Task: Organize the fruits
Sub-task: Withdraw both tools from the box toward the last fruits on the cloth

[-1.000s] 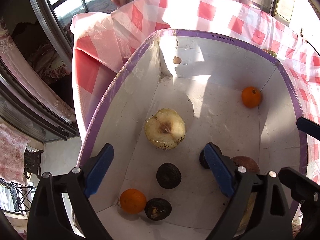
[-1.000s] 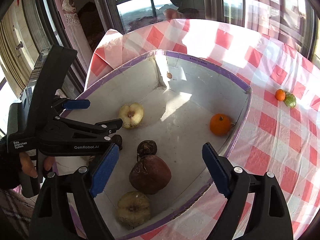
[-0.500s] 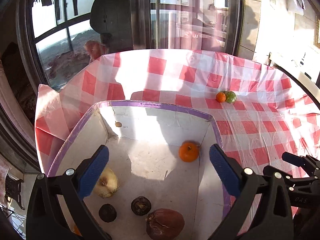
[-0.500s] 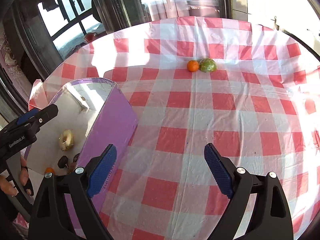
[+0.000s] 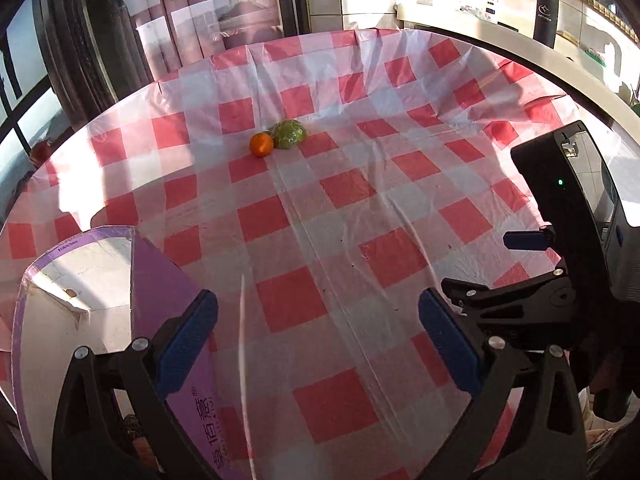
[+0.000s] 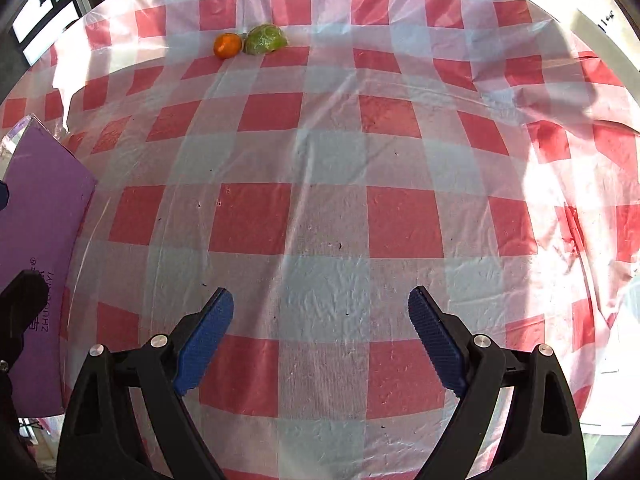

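Both your claws hang over the table with its red-and-white check cloth, and neither one has anything in it. Your left claw is spread wide, blue pads apart, nothing but cloth between them. Your right claw is released just as wide, bare cloth under it too. The landmark here is the purple box: it sits at the left edge of your left view, just beside your left claw's left finger, its white inside catching the sun. In the right view only a slab of its purple wall shows, at the far left. Out across the table, well apart from the box, are the orange and the green fruit. They touch each other, orange on the side nearer the box, green one on the far side. Same pair from your right camera: orange, green fruit, pressed together at the top of the view, a long way ahead of your pads. Your right claw's black body also shows at the right edge of the left view, away from the box.
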